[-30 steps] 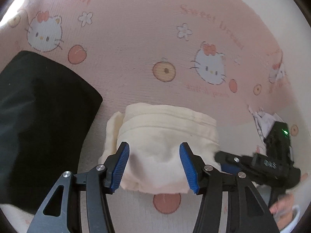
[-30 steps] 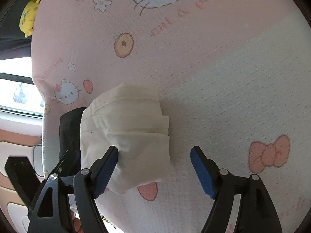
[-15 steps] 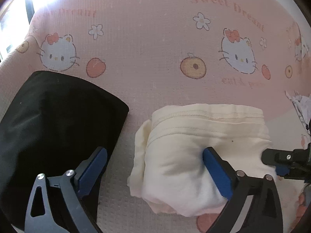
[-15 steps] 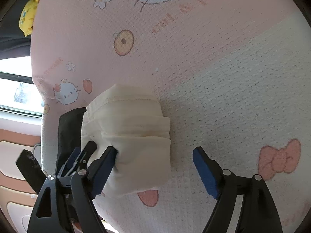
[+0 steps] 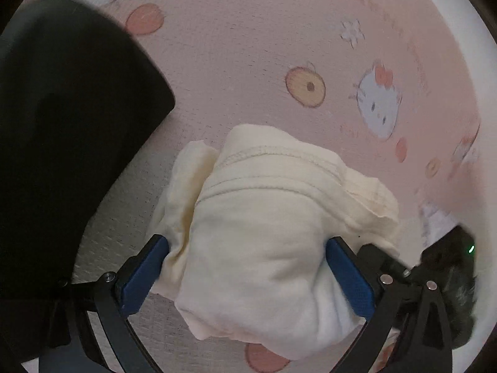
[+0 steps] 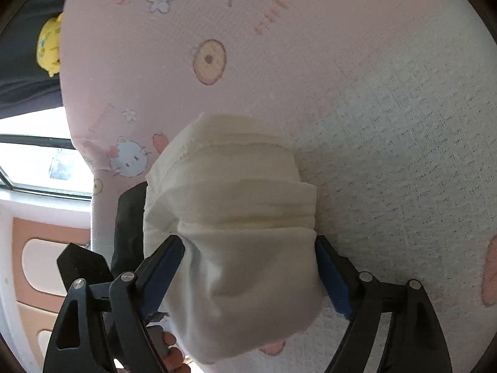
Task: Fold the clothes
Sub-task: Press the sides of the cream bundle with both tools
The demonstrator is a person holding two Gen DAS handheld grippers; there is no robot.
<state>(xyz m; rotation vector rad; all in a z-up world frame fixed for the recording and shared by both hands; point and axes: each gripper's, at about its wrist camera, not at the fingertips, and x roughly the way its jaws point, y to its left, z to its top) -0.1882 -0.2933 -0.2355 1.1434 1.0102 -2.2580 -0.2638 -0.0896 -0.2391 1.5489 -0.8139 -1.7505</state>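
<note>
A folded cream garment (image 5: pixel 264 202) lies bunched on the pink cartoon-cat sheet (image 5: pixel 248 46). My left gripper (image 5: pixel 247 244) points steeply down over it with its jaws very wide. The bundle fills the gap and brushes both blue pads without being squeezed. In the right wrist view the same cream garment (image 6: pixel 233 192) sits between the fingers of my right gripper (image 6: pixel 248 242). Those jaws are closing, and the left pad dents the cloth while the right pad lies against its edge. The underside of the bundle is hidden.
A folded black garment (image 5: pixel 62 124) lies just left of the cream one and shows behind it (image 6: pixel 127 217). The sheet's edge (image 6: pixel 77 143) drops off at the left, with a window (image 6: pixel 31 161) and a yellow toy (image 6: pixel 49 43) beyond. A hand's fingertips (image 6: pixel 170 354) show at the bottom.
The left gripper's jaws went from narrow to wide and dropped over the bundle. The right gripper moved down and forward, so the cream garment now lies between both its fingers.
</note>
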